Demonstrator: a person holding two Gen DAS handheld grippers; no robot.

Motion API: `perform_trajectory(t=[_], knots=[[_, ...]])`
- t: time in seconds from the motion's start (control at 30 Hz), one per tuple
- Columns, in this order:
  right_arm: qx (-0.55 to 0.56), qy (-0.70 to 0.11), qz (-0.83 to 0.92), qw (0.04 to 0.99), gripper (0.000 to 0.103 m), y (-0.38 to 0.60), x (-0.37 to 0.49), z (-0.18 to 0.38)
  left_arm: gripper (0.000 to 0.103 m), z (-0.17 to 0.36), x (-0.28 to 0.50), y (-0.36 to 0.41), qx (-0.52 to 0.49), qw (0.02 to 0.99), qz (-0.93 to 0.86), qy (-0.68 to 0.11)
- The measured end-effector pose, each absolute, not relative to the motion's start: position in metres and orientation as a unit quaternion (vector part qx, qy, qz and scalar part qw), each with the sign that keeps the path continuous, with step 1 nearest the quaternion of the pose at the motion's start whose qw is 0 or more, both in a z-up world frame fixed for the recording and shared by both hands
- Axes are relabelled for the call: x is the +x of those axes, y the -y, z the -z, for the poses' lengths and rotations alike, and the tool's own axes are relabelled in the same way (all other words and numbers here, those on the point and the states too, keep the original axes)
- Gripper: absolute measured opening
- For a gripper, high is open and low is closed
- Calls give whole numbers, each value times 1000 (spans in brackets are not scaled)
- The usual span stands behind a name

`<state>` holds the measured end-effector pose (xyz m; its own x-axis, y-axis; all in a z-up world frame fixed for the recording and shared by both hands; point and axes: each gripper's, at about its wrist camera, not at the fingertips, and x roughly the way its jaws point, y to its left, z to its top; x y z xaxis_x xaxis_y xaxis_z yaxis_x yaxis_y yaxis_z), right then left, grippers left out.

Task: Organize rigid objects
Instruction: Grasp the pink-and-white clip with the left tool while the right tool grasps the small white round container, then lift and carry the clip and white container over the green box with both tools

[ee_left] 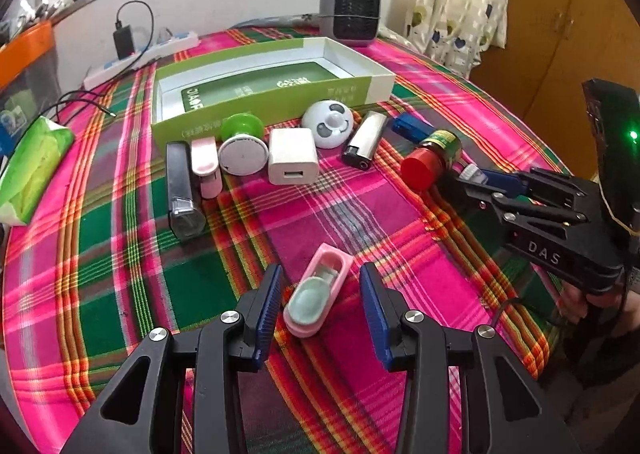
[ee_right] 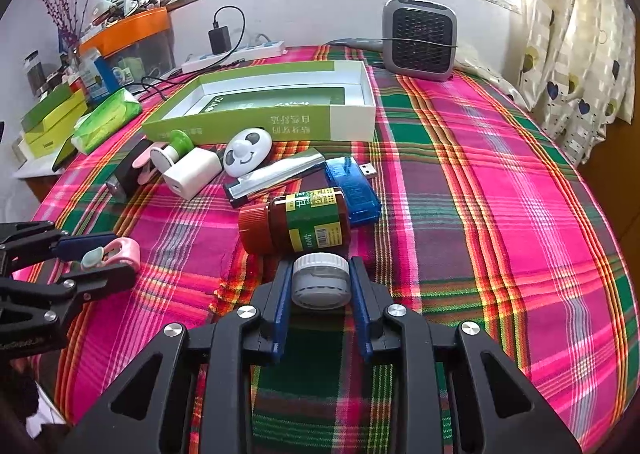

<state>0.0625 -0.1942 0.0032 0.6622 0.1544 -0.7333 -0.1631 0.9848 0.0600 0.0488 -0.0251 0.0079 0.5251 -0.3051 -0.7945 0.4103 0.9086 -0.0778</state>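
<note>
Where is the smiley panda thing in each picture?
Left wrist view: the panda lies at upper centre, in front of the green and white box, right of the white charger.
Right wrist view: the panda lies left of centre, in front of the same box, the shared landmark.

Small rigid items lined up before an open green-and-white box [ee_right: 256, 122]

A red-lidded brown bottle [ee_right: 296, 222] lies on its side against a blue USB stick [ee_right: 352, 190]; a white charger cube [ee_left: 293, 156], a panda-faced disc [ee_left: 328, 124] and a lighter [ee_left: 364, 140] lie nearby.
</note>
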Motion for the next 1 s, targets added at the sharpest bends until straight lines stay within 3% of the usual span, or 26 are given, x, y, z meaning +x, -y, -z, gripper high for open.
perform_trajectory(t=[0.17, 0.3, 0.57, 1.0], knots=[[-5, -404, -93, 910, 29, 194, 64, -4, 38, -7, 50, 27, 61, 875, 195, -439], [-6, -404, -97, 910, 29, 194, 64, -3, 25, -8, 53, 25, 56, 876, 187, -441], [-3, -404, -102, 909, 28, 196, 66, -4, 17, -8, 56, 25, 42, 877, 180, -444], [-7, -385, -113, 916, 28, 198, 69, -23, 17, -25, 64, 20, 26, 885, 169, -434]])
